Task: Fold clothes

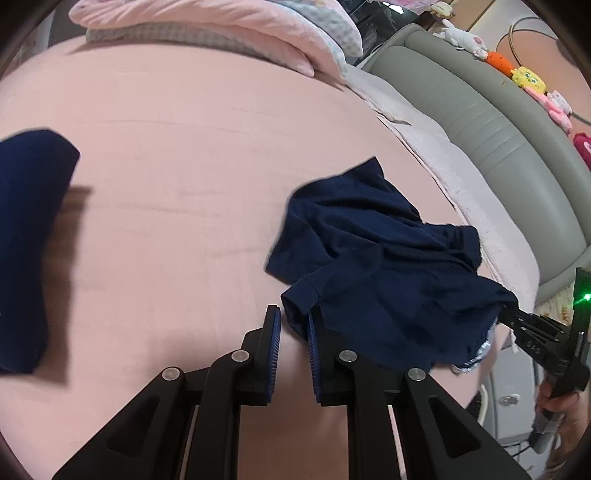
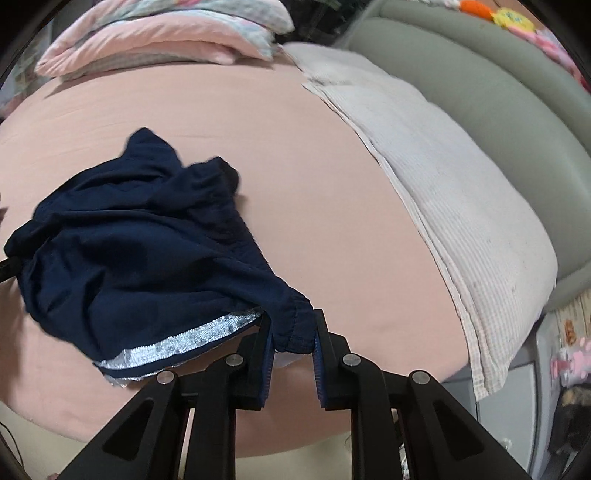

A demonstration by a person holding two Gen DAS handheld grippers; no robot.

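Note:
A pair of navy shorts (image 1: 388, 266) lies crumpled on the pink bed sheet (image 1: 166, 221), partly lifted at both ends. My left gripper (image 1: 293, 325) is shut on a hemmed corner of the shorts at their near left. The right gripper (image 1: 508, 314) grips the far right end, with a hand (image 1: 557, 406) behind it. In the right wrist view my right gripper (image 2: 292, 334) pinches the elastic waistband of the shorts (image 2: 147, 258). A silver reflective strip (image 2: 184, 341) runs along the shorts' near edge. A black tip of the left gripper (image 2: 7, 267) shows at their left end.
A second navy garment (image 1: 26, 240) lies folded at the far left of the sheet. Folded pink quilts (image 1: 207, 33) are stacked at the back. A pale checked pillow (image 2: 443, 184) lies beside a grey padded headboard (image 1: 480, 110) topped with plush toys (image 1: 528, 77).

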